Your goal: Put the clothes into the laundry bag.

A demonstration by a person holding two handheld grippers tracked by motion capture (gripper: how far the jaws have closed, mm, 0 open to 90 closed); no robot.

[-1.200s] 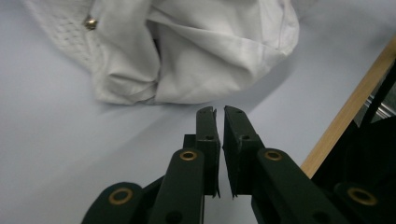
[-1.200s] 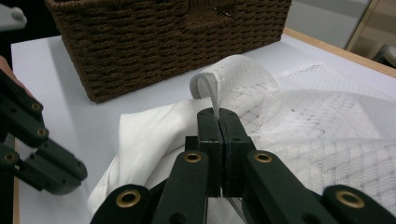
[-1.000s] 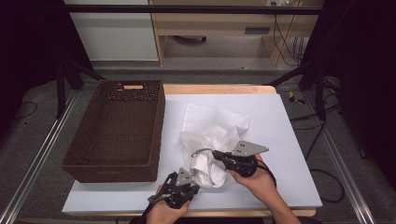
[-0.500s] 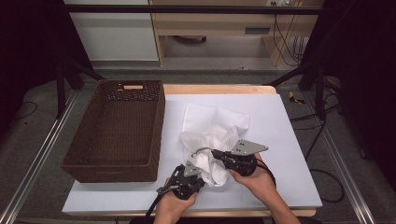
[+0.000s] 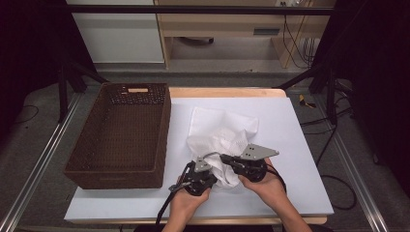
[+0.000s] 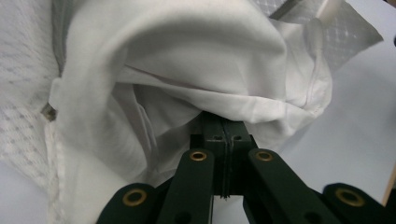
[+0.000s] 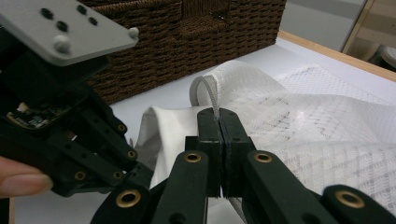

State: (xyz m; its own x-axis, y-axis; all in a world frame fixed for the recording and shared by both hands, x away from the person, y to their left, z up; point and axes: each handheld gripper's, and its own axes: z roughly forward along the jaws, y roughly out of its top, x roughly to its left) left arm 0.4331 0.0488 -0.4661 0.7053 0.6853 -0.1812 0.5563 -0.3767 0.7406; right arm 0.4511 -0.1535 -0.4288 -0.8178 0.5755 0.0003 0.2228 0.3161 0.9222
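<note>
A crumpled white cloth (image 5: 220, 133), part plain and part mesh, lies mid-table on the white tabletop (image 5: 300, 145). My left gripper (image 5: 209, 170) is at the cloth's near edge. In the left gripper view its jaws (image 6: 224, 125) are pressed together, with plain white cloth (image 6: 177, 70) bunched over their tips. My right gripper (image 5: 225, 158) points left into the same edge. Its shut jaws (image 7: 220, 119) pinch a grey strap (image 7: 205, 88) on the mesh cloth (image 7: 317, 121). The left gripper (image 7: 70, 140) sits close by on the left in the right gripper view.
A dark brown wicker basket (image 5: 121, 135) stands on the left of the table, its wall (image 7: 187, 42) just behind the cloth in the right gripper view. A wooden strip (image 5: 222, 92) edges the table's far side. Metal rails run along both sides.
My left gripper has slid away from the table's near edge and rightward into the cloth's near edge, bunching it. The right gripper has stayed in place.
</note>
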